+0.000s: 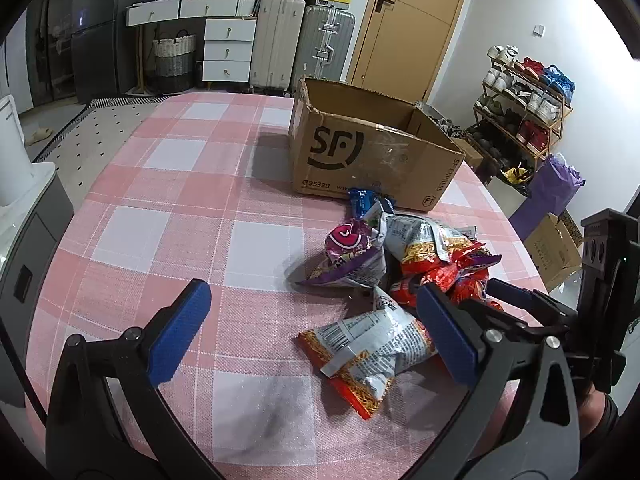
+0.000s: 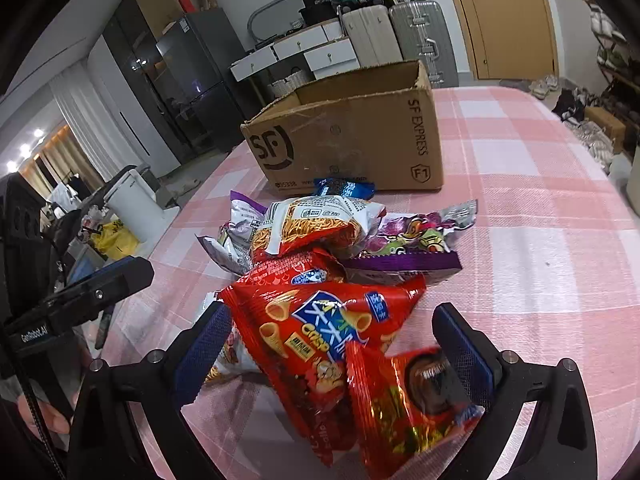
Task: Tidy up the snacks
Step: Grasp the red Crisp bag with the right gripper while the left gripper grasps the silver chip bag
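Observation:
A pile of snack packets lies on the pink checked tablecloth [image 1: 168, 216] in front of an open SF cardboard box [image 1: 360, 152], which also shows in the right wrist view [image 2: 352, 136]. My left gripper [image 1: 312, 332] is open above the cloth, with an orange-and-white noodle snack packet [image 1: 368, 352] by its right finger. A purple packet [image 1: 352, 256] and a small blue packet [image 1: 362, 202] lie further back. My right gripper [image 2: 340, 352] is open around a red Crisp packet [image 2: 316, 332] and a smaller red packet [image 2: 400, 412], without pinching them.
Suitcases [image 1: 304, 44], white drawers [image 1: 228, 48] and a door [image 1: 404, 20] stand behind the table. A shoe rack [image 1: 524, 108] and a purple bag [image 1: 552, 192] are at the right. A white appliance [image 1: 12, 152] stands at the left.

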`<action>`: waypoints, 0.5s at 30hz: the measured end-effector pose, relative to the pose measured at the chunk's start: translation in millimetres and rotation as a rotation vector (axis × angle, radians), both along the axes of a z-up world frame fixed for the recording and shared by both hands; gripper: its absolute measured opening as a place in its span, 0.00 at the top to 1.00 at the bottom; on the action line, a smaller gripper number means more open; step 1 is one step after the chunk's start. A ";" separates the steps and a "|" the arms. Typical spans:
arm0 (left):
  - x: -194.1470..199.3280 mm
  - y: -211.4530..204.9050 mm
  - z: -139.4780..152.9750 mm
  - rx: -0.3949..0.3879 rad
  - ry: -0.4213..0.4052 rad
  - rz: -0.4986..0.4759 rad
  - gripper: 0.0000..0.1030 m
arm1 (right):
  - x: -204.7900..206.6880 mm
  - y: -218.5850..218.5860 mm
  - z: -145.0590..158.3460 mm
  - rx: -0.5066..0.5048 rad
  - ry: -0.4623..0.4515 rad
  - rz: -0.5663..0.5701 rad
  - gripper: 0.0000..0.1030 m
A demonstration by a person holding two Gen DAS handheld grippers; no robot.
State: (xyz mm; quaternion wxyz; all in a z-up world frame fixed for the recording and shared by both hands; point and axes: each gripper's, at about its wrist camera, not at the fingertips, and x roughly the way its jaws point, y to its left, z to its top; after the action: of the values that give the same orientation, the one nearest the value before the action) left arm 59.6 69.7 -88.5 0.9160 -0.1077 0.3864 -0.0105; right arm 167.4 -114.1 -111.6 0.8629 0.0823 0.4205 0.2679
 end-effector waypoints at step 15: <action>8.2 5.1 -11.1 -0.014 0.042 0.007 0.01 | 15.0 1.1 -19.5 0.076 0.091 0.029 0.25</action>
State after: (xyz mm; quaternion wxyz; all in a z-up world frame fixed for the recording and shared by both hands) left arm 67.8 74.8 -99.6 0.9068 -0.1158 0.4052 -0.0076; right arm 182.4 -113.0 -131.2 0.8351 0.1210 0.4500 0.2923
